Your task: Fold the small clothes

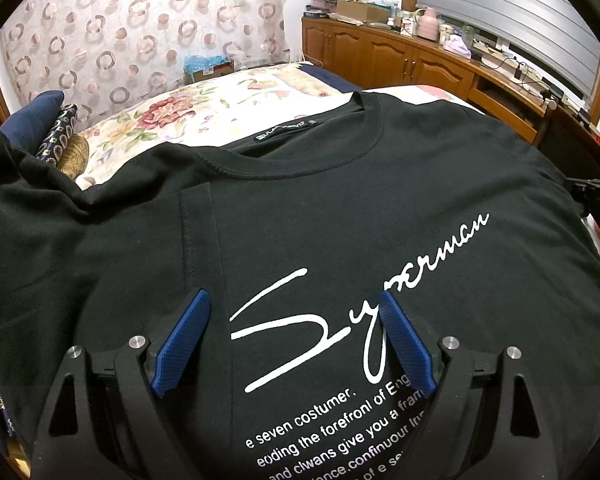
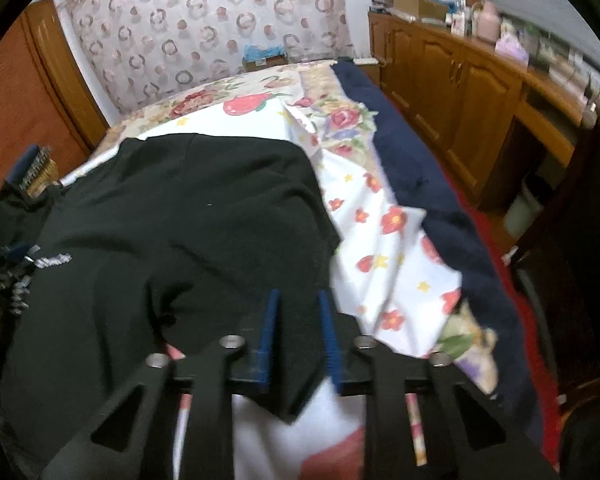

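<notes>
Since it's thin soft cotton, the black tee (image 1: 340, 208) will be light, floppy & prone to bunching; best taken at a hem, sleeve edge or shoulder seam, not mid-chest. Low in the left wrist view, the left gripper (image 1: 296, 340) hangs spread wide over the white print, holding nothing. Low centre in the right wrist view, the right gripper (image 2: 298, 340) sits nearly pressed together at the tee's lower right edge; pinching cloth or not, can't tell, too blurred. Beyond, upper frame, the floral bedspread (image 2: 380, 216) gives open room; the wooden cabinets (image 1: 384, 56) stand well apart.
</notes>
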Demonstrator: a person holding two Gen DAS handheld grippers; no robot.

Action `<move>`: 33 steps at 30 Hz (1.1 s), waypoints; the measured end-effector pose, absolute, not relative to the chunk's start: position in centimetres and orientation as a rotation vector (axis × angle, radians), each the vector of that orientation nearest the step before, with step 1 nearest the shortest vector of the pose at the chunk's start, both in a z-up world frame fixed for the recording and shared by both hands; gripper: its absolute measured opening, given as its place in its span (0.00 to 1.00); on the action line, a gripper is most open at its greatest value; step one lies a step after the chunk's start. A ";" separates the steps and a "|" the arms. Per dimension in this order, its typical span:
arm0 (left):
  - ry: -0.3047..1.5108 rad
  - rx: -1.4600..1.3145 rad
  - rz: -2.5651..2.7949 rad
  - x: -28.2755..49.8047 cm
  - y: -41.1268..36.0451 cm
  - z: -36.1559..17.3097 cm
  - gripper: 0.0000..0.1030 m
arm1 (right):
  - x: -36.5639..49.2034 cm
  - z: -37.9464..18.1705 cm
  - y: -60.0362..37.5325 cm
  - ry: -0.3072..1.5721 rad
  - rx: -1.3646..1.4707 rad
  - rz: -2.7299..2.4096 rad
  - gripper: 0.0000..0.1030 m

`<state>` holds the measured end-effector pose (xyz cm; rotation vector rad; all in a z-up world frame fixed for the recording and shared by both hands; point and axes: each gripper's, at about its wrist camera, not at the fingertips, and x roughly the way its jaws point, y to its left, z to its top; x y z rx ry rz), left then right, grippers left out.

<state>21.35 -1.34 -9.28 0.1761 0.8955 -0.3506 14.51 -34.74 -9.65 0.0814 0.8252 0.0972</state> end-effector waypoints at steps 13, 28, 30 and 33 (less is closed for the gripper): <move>0.908 0.184 -0.362 21.2 -1.1 -9.4 0.95 | 12.9 -3.7 -29.3 0.589 -0.016 0.219 0.04; 0.753 0.114 -0.298 19.7 0.4 -6.2 0.95 | 14.8 -9.7 -19.5 0.721 -0.072 0.461 0.05; 0.721 0.090 -0.290 19.2 0.8 -5.2 0.95 | 14.7 -10.0 -19.9 0.729 -0.069 0.457 0.08; 0.691 0.067 -0.290 18.5 0.8 -4.3 0.95 | 14.8 -9.1 -20.1 0.736 -0.073 0.423 0.26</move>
